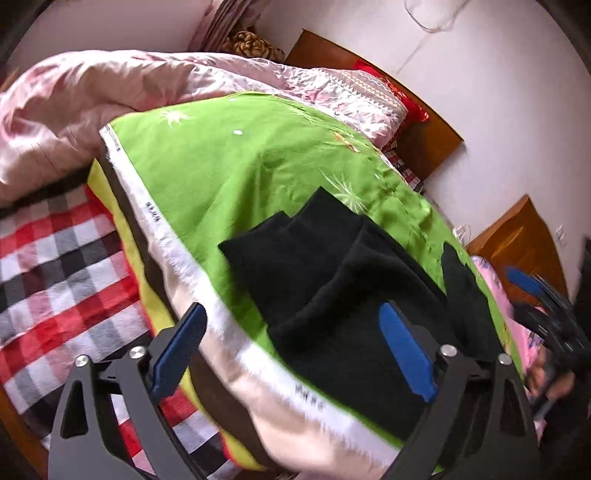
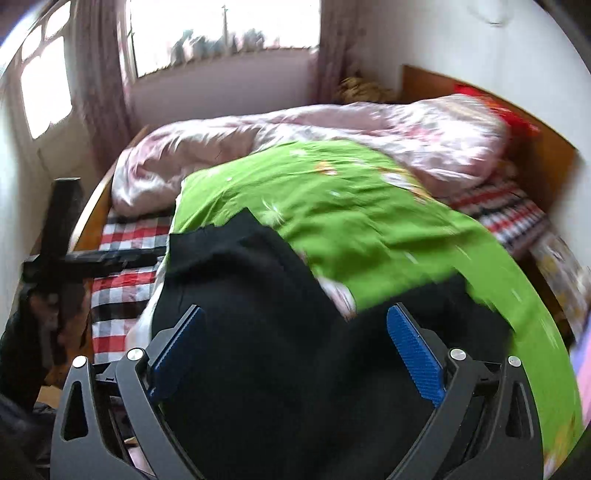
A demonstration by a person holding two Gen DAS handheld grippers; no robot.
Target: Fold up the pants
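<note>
The left wrist view looks forward and downward along the left gripper (image 1: 295, 350), from close above the near edge of the bed (image 1: 55, 266). It faces across the green cloth (image 1: 258, 166) toward the wooden headboard (image 1: 424, 122) and white wall, and the frame is rolled, so the bed runs on a slant.

The right wrist view looks down along the right gripper (image 2: 295, 350) from very near the black pants (image 2: 258, 314), facing the window (image 2: 221, 33) and curtains (image 2: 99, 85).

Both views share the green cloth, the black pants (image 1: 332, 277), the pink quilt (image 1: 92, 99) and the checked sheet. Each view catches the other gripper at its edge, blurred.
</note>
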